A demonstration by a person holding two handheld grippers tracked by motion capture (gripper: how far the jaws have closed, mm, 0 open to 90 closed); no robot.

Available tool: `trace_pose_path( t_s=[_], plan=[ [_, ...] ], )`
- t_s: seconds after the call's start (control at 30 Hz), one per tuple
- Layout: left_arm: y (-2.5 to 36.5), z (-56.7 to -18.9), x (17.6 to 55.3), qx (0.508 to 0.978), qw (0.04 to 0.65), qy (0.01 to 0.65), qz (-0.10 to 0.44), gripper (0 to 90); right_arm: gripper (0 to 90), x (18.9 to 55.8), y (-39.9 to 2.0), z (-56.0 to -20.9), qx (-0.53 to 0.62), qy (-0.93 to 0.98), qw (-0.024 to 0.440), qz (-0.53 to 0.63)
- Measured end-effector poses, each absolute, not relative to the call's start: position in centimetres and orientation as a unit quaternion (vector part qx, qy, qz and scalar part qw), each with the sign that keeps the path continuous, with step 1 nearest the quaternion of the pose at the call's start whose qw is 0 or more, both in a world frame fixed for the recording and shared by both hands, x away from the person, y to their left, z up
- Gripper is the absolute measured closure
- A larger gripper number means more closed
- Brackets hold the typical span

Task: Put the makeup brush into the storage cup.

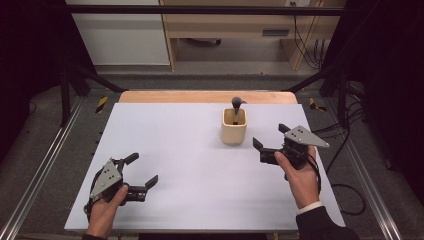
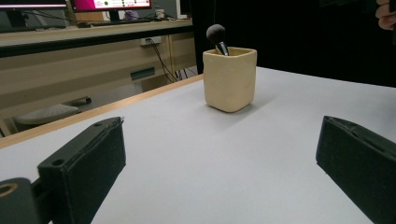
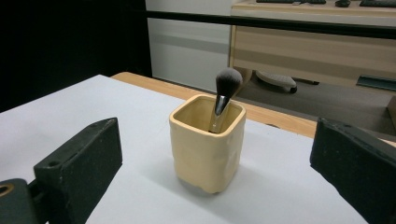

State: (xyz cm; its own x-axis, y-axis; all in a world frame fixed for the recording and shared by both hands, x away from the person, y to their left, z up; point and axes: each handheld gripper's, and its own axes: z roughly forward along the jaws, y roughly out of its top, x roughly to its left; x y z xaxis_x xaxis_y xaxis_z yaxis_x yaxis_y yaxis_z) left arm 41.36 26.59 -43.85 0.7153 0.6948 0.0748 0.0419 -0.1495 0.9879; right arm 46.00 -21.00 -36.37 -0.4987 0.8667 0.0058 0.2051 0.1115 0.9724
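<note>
Two spread grippers (image 1: 142, 171) (image 1: 270, 137) flanking cup (image 1: 234, 126)

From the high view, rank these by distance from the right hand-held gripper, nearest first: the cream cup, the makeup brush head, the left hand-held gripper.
1. Cream cup: just left of the right hand-held gripper, upright on the white table.
2. Makeup brush head: sticking up out of the cup at its far side, slightly farther.
3. Left hand-held gripper: across the table, near the front left corner.

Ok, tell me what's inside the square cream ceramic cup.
A makeup brush with a dark fluffy head and silver ferrule stands in the square cream ceramic cup, leaning on its far corner. Its handle is hidden below the rim.
</note>
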Motion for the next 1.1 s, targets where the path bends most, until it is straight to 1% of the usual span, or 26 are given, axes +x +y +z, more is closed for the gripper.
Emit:
trace_pose_path(
  t_s=[0.4,1.1],
  plan=[
    [26.6,-43.8,41.3,0.708,0.596,0.259,0.276,1.3,2.9,45.1,-22.3,-36.9,0.396,0.685,0.304,0.531],
    [26.5,-43.8,41.3,0.714,0.591,0.255,0.275,1.2,3.4,42.6,-24.4,-38.2,0.396,0.696,0.312,0.512]
  ],
)
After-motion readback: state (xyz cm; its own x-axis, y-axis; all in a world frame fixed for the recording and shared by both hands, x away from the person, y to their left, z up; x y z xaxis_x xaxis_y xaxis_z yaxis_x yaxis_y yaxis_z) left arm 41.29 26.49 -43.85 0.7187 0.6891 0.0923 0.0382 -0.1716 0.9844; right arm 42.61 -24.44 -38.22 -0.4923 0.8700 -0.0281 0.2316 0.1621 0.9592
